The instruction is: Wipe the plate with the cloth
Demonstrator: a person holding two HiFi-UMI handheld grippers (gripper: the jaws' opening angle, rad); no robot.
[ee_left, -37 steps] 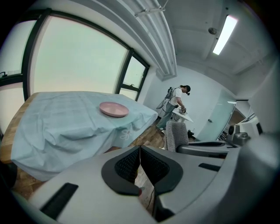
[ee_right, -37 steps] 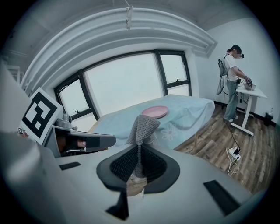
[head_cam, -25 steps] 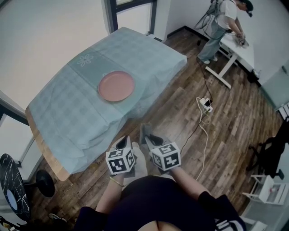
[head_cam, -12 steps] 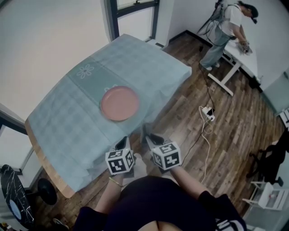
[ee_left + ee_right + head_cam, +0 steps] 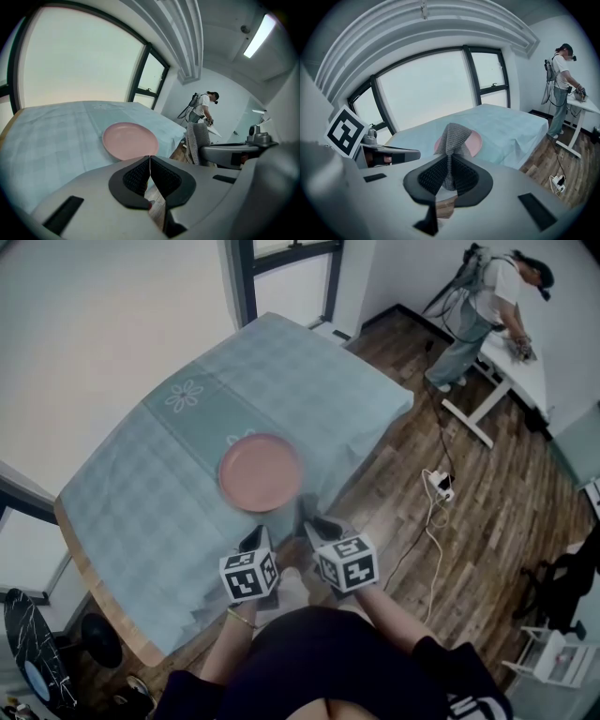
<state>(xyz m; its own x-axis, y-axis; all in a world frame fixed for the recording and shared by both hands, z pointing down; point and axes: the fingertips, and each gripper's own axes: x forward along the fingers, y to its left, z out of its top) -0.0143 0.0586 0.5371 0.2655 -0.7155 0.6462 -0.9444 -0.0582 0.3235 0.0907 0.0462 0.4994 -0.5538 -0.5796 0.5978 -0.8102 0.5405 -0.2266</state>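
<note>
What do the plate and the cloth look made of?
The plate looks like ceramic or plastic, can't tell which: plain pink, smooth, matte, no pattern. The cloth looks like a grey knitted textile: coarse ribbed texture, soft folds.

Head camera steeply downward; both gripper cameras low, toward shared plate [image 5: 261, 472].
</note>
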